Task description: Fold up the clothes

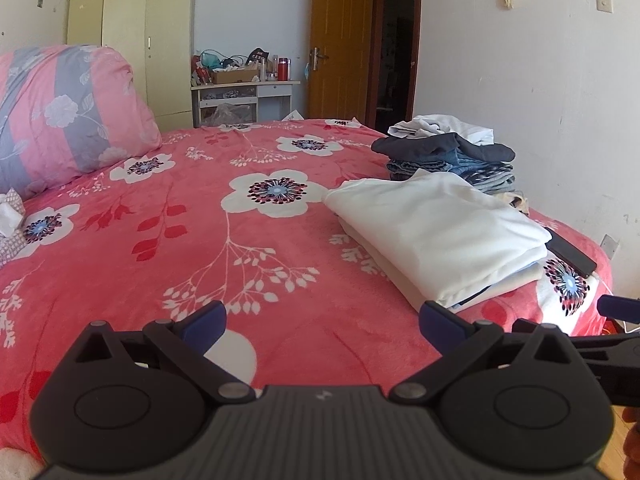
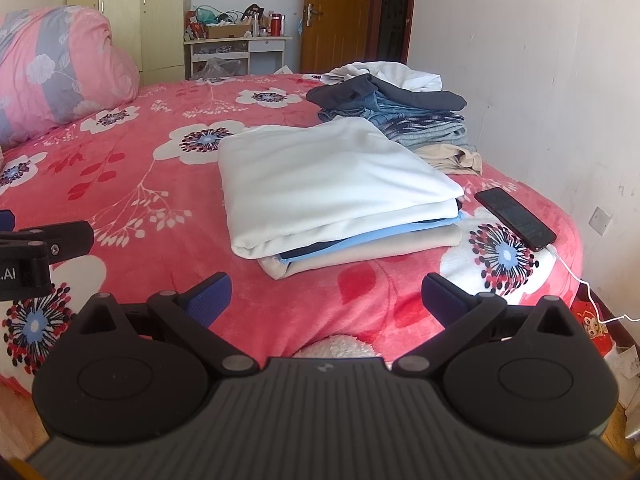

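Observation:
A folded white garment (image 2: 332, 176) tops a neat stack with a blue-trimmed piece and a beige piece under it, on the red floral bed; it also shows in the left wrist view (image 1: 436, 232). Behind it lies a loose pile of unfolded clothes (image 2: 392, 100), dark, denim and white, also in the left wrist view (image 1: 444, 148). My left gripper (image 1: 322, 322) is open and empty above the bed's near edge. My right gripper (image 2: 326, 298) is open and empty, just short of the folded stack.
A black phone (image 2: 516, 218) with a white cable lies right of the stack. A pink-grey folded quilt (image 1: 60, 112) sits at the left. The wall runs along the bed's right side. A cluttered desk (image 1: 248, 88), wardrobe and open door stand beyond the bed.

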`<state>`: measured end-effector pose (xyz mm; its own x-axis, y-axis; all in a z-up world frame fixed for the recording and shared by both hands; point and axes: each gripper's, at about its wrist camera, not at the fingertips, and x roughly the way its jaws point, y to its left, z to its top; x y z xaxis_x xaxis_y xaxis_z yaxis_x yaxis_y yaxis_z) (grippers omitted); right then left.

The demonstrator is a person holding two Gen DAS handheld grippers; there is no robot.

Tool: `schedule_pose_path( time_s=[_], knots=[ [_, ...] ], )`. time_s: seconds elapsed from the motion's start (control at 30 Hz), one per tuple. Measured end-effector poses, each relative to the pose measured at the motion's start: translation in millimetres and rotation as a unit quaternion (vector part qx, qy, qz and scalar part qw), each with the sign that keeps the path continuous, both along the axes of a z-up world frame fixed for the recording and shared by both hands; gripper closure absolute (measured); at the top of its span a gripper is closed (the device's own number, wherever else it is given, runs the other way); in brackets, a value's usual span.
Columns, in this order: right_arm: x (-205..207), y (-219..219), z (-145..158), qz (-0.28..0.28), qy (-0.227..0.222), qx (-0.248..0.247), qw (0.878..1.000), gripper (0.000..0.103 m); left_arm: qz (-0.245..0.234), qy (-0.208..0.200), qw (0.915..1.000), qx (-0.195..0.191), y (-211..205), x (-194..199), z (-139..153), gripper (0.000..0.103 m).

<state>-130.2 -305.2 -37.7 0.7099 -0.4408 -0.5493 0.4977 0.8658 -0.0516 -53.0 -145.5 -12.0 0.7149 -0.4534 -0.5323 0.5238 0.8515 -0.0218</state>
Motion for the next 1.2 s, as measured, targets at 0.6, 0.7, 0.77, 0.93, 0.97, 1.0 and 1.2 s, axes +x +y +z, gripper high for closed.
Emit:
schedule_pose_path(
  time_s=[0.6,0.7,0.77,0.93,0.97,1.0,1.2],
  knots=[
    [5.2,2.9,-0.5,0.005,0.006,-0.006,1.000,0.001,0.004,0.000,1.0000,0.000,4.4,6.1,0.2,0.000],
    [5.8,3.4,-0.9,0.005,0.007,-0.006,1.000,0.001,0.006,0.001,1.0000,-0.001,5.3,6.4,-0.1,0.000],
    [5.7,3.5,-0.9,0.005,0.007,-0.006,1.000,0.001,0.007,0.001,1.0000,-0.001,5.7,6.4,0.2,0.000],
    [5.6,3.2,-0.5,0.004,0.006,-0.006,1.000,0.001,0.007,0.000,1.0000,-0.001,5.4,6.7,0.6,0.000],
    [5.5,3.2,-0.6,0.005,0.006,-0.005,1.000,0.001,0.007,0.000,1.0000,-0.001,5.4,6.8,0.6,0.000],
    [5.5,3.2,-0.7,0.005,0.006,-0.005,1.000,0.001,0.007,-0.001,1.0000,-0.002,5.3,6.8,0.6,0.000],
    [5.4,3.2,-0.8,0.004,0.006,-0.005,1.000,0.001,0.009,0.000,1.0000,-0.003,5.5,7.6,0.9,0.000]
  ],
)
